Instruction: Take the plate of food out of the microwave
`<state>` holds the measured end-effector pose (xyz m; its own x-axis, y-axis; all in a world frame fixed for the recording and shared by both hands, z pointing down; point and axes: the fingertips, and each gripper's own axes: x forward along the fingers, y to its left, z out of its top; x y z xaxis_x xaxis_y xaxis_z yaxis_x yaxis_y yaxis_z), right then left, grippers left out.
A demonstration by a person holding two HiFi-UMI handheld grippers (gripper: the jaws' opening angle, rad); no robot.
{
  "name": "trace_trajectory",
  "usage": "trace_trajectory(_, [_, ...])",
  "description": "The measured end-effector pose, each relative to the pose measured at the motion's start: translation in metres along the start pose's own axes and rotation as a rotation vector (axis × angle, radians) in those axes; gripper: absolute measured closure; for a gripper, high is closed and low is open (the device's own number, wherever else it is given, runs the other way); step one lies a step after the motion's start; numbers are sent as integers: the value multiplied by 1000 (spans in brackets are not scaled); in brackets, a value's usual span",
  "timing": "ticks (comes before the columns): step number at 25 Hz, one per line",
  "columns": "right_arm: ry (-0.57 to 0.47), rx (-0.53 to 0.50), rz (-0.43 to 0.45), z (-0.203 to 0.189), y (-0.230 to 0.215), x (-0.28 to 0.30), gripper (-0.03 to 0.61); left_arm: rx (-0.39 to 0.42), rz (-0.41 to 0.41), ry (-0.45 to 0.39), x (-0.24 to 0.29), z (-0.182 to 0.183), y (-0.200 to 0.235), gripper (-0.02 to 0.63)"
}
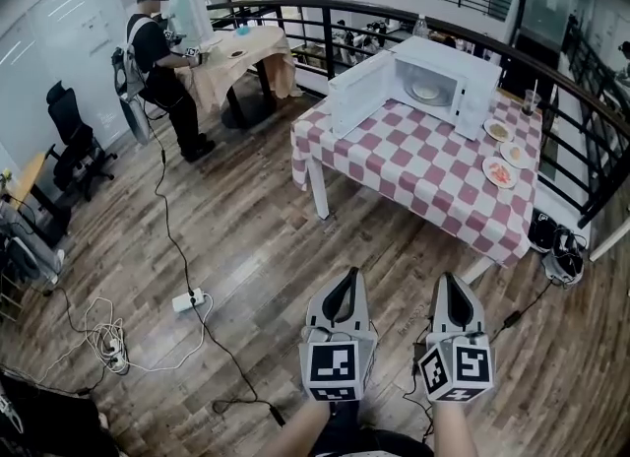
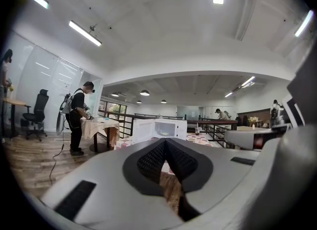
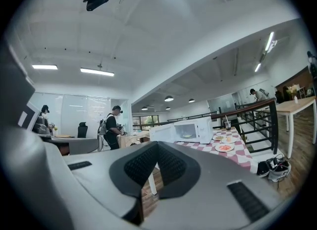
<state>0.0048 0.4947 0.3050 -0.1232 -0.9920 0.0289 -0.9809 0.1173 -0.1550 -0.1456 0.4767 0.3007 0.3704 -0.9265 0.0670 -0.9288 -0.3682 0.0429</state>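
Observation:
A white microwave (image 1: 433, 86) stands on a table with a red-and-white checked cloth (image 1: 413, 164), its door (image 1: 359, 94) swung open to the left. A plate of food (image 1: 426, 92) lies inside it. Both grippers are low in the head view, over the wooden floor and well short of the table. My left gripper (image 1: 350, 275) and right gripper (image 1: 451, 279) are shut and hold nothing. The left gripper view shows the shut left gripper (image 2: 165, 140) pointing at the microwave (image 2: 166, 128). In the right gripper view the right gripper (image 3: 157, 143) points at the microwave (image 3: 190, 131).
Three plates of food (image 1: 500, 172) and a cup (image 1: 530, 102) sit on the table's right end. A black railing (image 1: 551, 81) curves behind it. A person (image 1: 162, 66) stands at another table far left. A power strip and cables (image 1: 188, 299) lie on the floor; shoes (image 1: 561, 253) sit right.

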Motion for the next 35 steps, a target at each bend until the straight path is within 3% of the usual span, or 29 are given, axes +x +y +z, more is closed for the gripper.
trace_trajectory(14, [31, 0, -57, -9, 23, 110, 577, -15, -70, 28, 95, 2, 71, 604])
trace_trajectory(35, [89, -5, -29, -25, 25, 221, 577, -47, -32, 61, 182, -11, 123, 604])
